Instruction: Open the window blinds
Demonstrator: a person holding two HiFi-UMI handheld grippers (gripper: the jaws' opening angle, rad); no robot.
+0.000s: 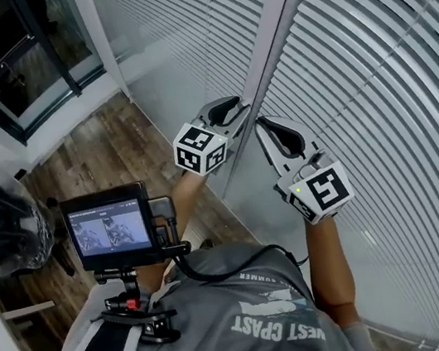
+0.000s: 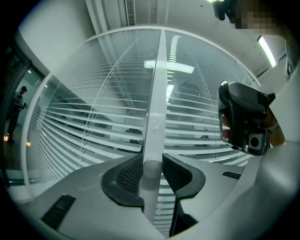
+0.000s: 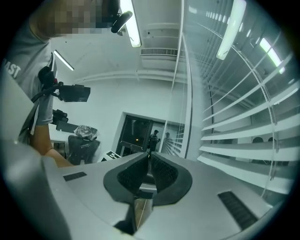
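Wand [image 2: 158, 93]: a pale, slim rod hung upright in front of the slats, and its rounded lower end, as far as I could tell, sat between the jaws of my left gripper. I judged it light, stiff and smooth, so likely to slip in a loose pinch. The place to hold it was low, near that end, and I judged it wanted twisting about its own length rather than pulling.
Left gripper [image 2: 153, 161]: its jaws stood part-way apart, no wider than the wand. The ribbed pads [image 2: 129, 173] pressed on either side of the wand, and nothing else was in them.
Right gripper [image 3: 149, 159]: it was just beside the left one and close to the slats. Its jaws were closed tip to tip with nothing between them, and they touched nothing.
Blinds [image 1: 372, 85]: white horizontal slats covered the window on both sides of my grippers. They looked thin, light and easy to crease, so I judged them no place to grip. In the left gripper view dark gaps showed between the slats, so they stood partly tilted, and I judged the opening under way, not done.
Frame post [image 1: 279, 13]: a grey upright stood between the two panels of slats, behind the wand.
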